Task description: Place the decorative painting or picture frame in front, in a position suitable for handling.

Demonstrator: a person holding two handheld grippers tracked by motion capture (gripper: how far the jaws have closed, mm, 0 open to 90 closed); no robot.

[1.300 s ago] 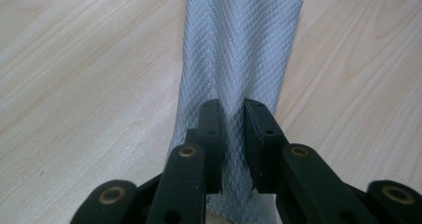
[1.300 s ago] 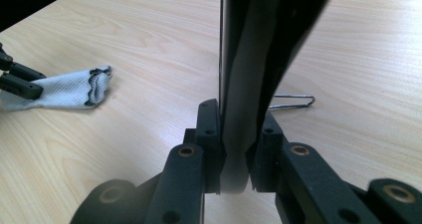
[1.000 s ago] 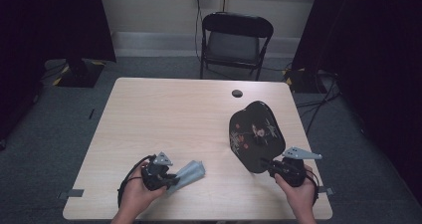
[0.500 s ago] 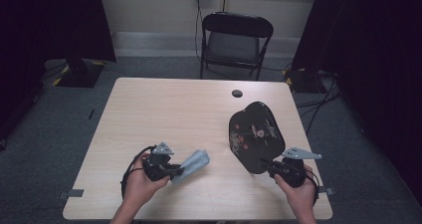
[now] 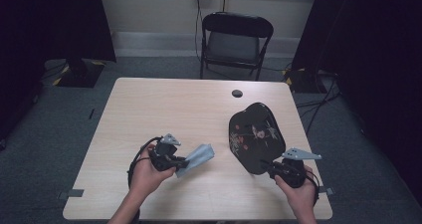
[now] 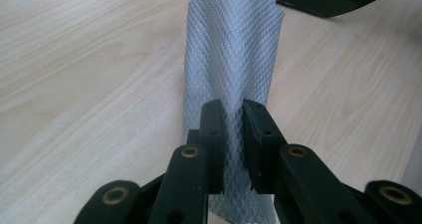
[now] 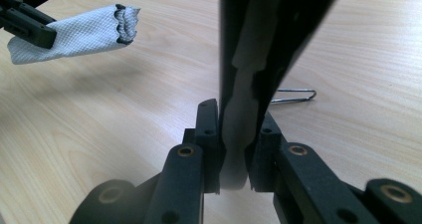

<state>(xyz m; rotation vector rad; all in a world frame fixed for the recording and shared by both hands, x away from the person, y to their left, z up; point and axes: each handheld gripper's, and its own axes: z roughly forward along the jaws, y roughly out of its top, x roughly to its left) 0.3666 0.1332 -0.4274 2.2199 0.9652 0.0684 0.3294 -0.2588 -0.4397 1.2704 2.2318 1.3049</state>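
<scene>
Low in the high view, a person's two hands come in from the bottom edge. At lower left, the left gripper (image 5: pixel 185 160) has its jaws pinched on a folded grey cloth (image 5: pixel 197 159), which sticks out to the right above the pale wooden table (image 5: pixel 164 107). At lower right, the right gripper (image 5: pixel 268 168) is clamped on the near edge of a black tray (image 5: pixel 256 136) painted with small figures, tilted up off the tabletop right of centre. Further up, a small dark round spot (image 5: pixel 237 93) lies near the table's far edge. Beyond it, at upper centre, stands a black folding chair (image 5: pixel 236 44).
</scene>
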